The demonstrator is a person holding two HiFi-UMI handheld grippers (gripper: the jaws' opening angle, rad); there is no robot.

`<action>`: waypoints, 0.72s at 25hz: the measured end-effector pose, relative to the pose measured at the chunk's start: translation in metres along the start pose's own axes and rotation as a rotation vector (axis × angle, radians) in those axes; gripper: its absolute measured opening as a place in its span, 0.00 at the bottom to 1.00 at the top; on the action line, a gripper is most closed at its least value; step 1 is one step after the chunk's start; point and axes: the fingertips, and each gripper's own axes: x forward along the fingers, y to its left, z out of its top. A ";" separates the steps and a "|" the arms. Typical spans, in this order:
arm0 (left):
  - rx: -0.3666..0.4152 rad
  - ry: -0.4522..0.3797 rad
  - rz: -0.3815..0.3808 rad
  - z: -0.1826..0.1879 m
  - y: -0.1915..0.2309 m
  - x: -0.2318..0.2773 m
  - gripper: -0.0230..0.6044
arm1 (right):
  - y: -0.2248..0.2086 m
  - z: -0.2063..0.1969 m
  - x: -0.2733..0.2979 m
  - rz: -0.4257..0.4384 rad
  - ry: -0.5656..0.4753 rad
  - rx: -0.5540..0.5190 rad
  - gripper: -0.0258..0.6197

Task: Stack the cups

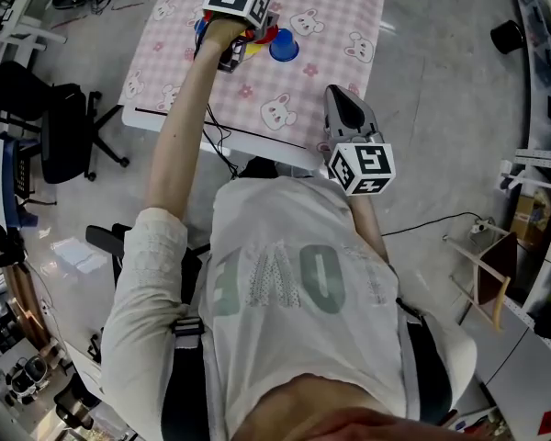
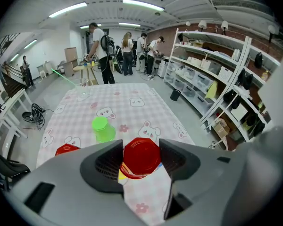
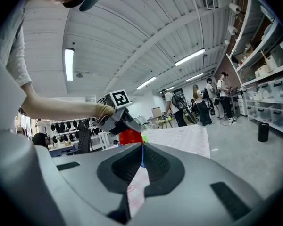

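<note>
– Table (image 1: 349,7) under the pink bunny cloth is where everything sits. Which step are we at?

– Carry and place, I'd judge. The left gripper (image 2: 140,145) reaches out over the cloth, tipped steeply down, with a cup in its claw.

– And the right gripper (image 3: 141,147)?

– Held back near the table's near edge, pointing roughly level. Its jaws are drawn together to a thin slit, with nothing between them.

– How wide is the left claw?

– Wide, but not free. Both pads press the sides of the red cup (image 2: 141,157), which is carried bottom-up, so the jaws stand only as far apart as the cup is wide.

– What else is on the cloth?

– A blue cup (image 1: 283,48) just beside the left claw. A green cup (image 2: 103,129) stands upside down further out, and a second red cup (image 2: 66,149) is half hidden behind the left jaw. A yellow sliver (image 2: 122,175) peeks out beneath the held cup's rim, probably the cup to be capped. I can't tell whether the two touch.

– So what does the next move need?

– Rim level and centred over that yellow one, then straight down. The pads should part only once the cup has seated.
</note>
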 end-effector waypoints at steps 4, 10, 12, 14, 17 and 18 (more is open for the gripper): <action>0.010 -0.009 -0.007 0.001 -0.001 0.002 0.45 | -0.003 -0.001 -0.001 -0.008 0.002 0.004 0.09; 0.006 -0.030 -0.007 0.003 0.002 0.000 0.45 | -0.001 -0.001 -0.001 -0.004 0.009 0.002 0.09; 0.001 -0.033 -0.017 0.003 0.002 0.000 0.45 | -0.001 -0.002 -0.001 -0.006 0.011 0.005 0.09; -0.002 -0.038 -0.019 0.004 0.002 0.001 0.45 | -0.002 -0.002 0.000 -0.009 0.009 0.009 0.09; 0.000 -0.045 -0.011 0.006 0.004 0.002 0.45 | -0.003 -0.002 0.001 -0.010 0.007 0.012 0.09; 0.001 -0.044 -0.011 0.006 0.004 0.003 0.45 | -0.003 -0.002 0.001 -0.009 0.008 0.011 0.09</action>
